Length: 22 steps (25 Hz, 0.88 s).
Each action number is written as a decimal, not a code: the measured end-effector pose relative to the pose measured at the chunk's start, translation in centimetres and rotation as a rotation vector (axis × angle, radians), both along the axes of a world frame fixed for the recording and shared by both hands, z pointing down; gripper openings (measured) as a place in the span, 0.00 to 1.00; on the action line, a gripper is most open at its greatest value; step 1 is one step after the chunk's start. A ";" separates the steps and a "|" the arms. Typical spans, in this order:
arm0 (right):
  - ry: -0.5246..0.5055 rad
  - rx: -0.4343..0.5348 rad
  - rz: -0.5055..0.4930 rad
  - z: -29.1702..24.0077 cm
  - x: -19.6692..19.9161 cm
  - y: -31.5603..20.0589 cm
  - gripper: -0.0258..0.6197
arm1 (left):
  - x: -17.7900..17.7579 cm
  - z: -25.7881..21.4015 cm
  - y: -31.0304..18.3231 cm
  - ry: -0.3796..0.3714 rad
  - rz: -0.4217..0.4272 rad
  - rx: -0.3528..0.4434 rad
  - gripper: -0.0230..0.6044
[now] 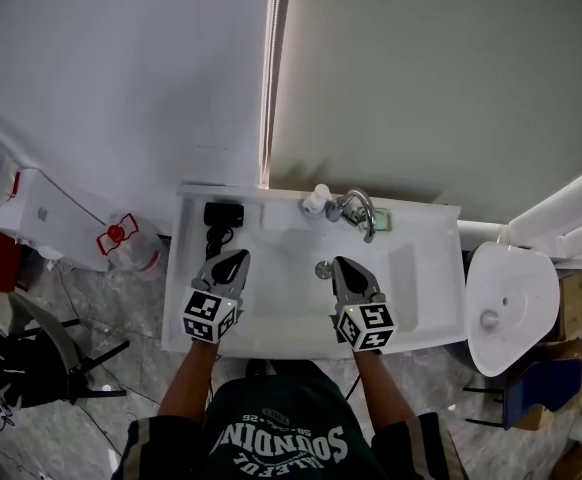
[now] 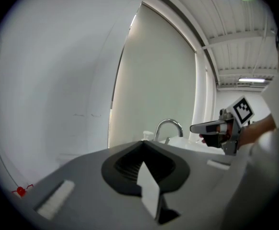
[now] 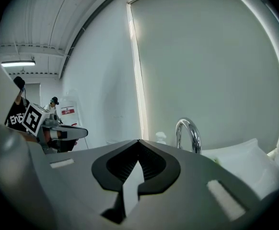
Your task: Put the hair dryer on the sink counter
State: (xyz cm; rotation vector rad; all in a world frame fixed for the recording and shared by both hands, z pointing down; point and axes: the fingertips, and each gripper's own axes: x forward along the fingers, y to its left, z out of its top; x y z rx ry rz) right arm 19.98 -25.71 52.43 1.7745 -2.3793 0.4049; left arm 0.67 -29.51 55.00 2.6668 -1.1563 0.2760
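Head view: high overhead, facing steeply down on the sink counter, with the faucet just above frame centre. Left gripper view: low and close behind its own jaws, tilted up toward the wall, faucet near centre, right gripper at the right edge; the right gripper view mirrors this, with the left gripper at the left edge. All three views share the faucet.

Black hair dryer on sink counter
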 end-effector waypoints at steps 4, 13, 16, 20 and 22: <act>0.001 -0.003 0.017 -0.1 0.7 0.4 0.04 | 0.6 -0.4 0.2 0.002 0.021 0.005 0.12; 0.007 -0.014 0.036 0.7 1.0 1.5 0.04 | 1.3 0.1 0.7 0.010 0.052 -0.005 0.12; 0.012 -0.009 0.034 0.6 1.0 1.6 0.04 | 1.6 0.2 0.8 0.008 0.059 -0.006 0.12; 0.017 -0.005 0.025 0.5 0.9 1.7 0.04 | 1.7 0.3 1.0 0.010 0.061 -0.012 0.12; 0.019 -0.006 0.022 0.5 0.9 1.7 0.04 | 1.6 0.4 1.1 0.014 0.060 -0.014 0.12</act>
